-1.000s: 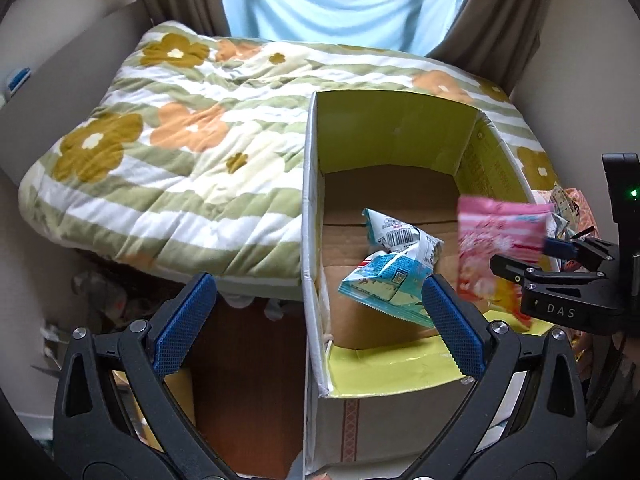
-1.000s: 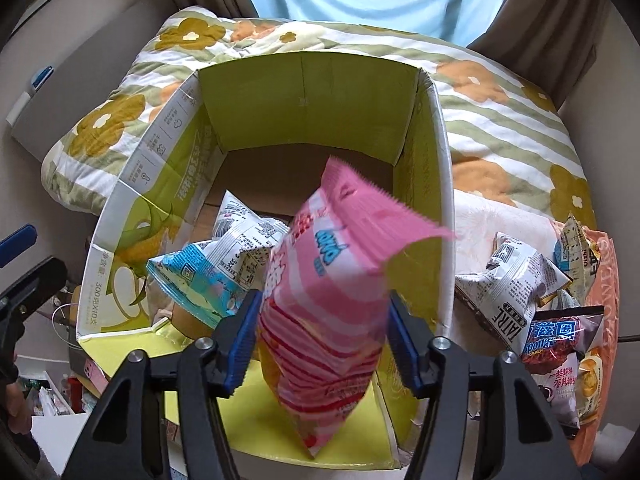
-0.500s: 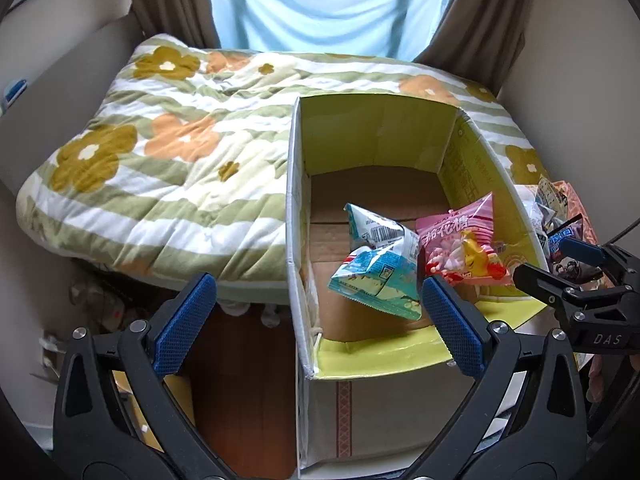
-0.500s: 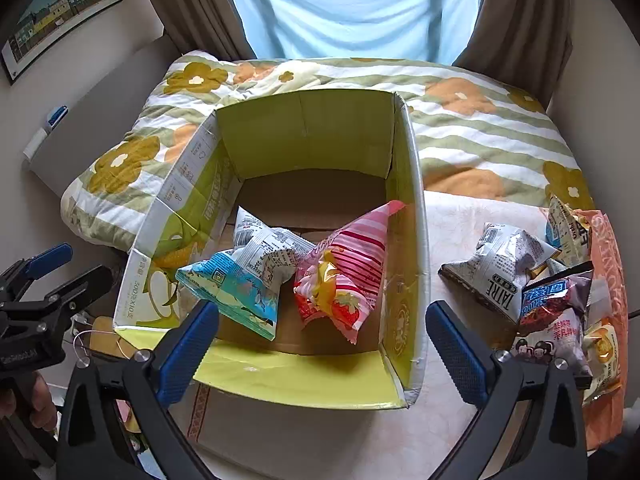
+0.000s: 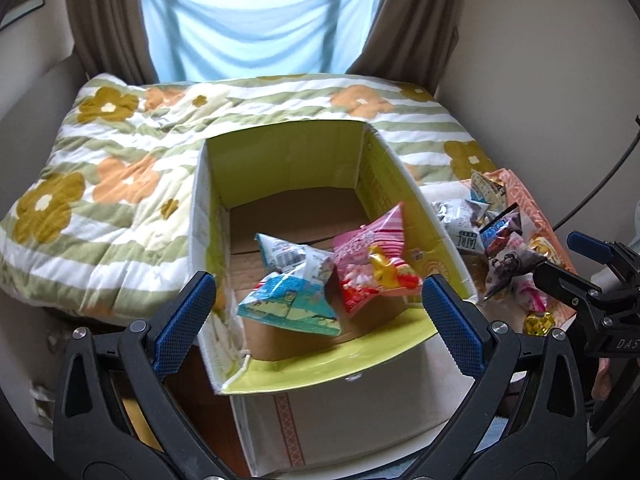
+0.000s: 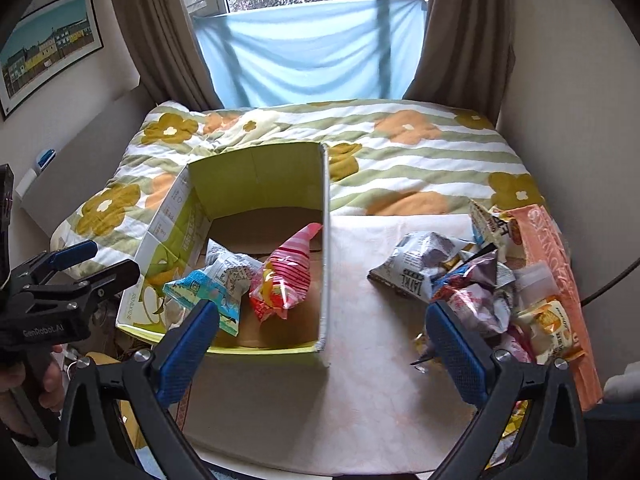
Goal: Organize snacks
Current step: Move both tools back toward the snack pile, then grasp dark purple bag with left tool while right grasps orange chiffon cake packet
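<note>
Right gripper (image 6: 322, 350) is hanging wide open and empty; pink snack bag (image 6: 286, 280) is lying in the cardboard box (image 6: 325, 240), far-left of it, beside the blue bag (image 6: 208, 294). Left gripper (image 5: 318, 314) is also gaping empty near the box. Loose snack pile (image 6: 472, 276) is sitting right on the pale cloth (image 6: 360, 380), flowered quilt (image 6: 400, 148) and window behind.

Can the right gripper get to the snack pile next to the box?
Probably yes. The right gripper is open and empty, and the snack pile lies uncovered just ahead on its right, outside the box.

Black plastic left gripper (image 5: 318, 314), blue ribbed pads, silver screws; black right gripper (image 6: 323, 338) alike, white "DAS" lettering.
</note>
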A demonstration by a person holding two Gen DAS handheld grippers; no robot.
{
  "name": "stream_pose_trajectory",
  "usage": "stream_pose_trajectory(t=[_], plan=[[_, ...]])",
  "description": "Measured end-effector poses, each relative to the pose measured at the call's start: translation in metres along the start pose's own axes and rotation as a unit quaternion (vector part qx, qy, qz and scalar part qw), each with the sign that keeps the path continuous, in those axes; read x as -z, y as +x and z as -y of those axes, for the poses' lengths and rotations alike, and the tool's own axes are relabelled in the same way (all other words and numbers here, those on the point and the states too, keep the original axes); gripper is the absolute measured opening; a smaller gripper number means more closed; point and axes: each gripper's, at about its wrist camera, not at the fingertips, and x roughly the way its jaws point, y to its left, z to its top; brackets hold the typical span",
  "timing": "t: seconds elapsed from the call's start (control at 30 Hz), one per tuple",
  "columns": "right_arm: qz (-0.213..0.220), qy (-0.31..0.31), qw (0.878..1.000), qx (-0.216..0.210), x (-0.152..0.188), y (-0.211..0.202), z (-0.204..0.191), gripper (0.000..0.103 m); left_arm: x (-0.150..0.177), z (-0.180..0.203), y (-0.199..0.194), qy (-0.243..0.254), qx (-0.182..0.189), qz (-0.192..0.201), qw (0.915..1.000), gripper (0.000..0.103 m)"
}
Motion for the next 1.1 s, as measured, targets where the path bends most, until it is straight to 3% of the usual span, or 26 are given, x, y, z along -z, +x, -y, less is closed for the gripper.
stream_pose_trajectory(t=[0.2, 0.33, 0.47, 0.63, 0.8, 1.1], plan=[[0.029, 0.016, 0.999, 0.033, -0.002, -0.034, 0.054, 0.103, -0.018, 0.061, 0.004, 0.027, 0.034, 0.01, 0.999, 0.102], [0.042, 0.026, 0.996, 0.072, 0.0, -0.049, 0.101, 0.103, -0.025, 0.114, 0.02, 0.036, 0.059, -0.008, 0.9976, 0.102], [0.028, 0.03, 0.993, 0.113, 0.004, -0.052, 0.149, 0.103, -0.026, 0.167, 0.044, 0.034, 0.08, -0.031, 0.9957, 0.102], [0.002, 0.044, 0.994, 0.101, 0.015, -0.05, 0.218, 0.103, -0.021, 0.228, 0.085, 0.025, 0.08, -0.069, 0.9941, 0.102], [-0.032, 0.031, 0.995, 0.092, 0.026, -0.032, 0.271, 0.103, -0.015, 0.264, 0.13, -0.009, 0.073, -0.111, 0.9911, 0.102], [-0.07, 0.021, 0.996, 0.055, 0.044, 0.015, 0.309, 0.103, -0.007, 0.291, 0.182, -0.007, 0.027, -0.16, 0.9867, 0.102]])
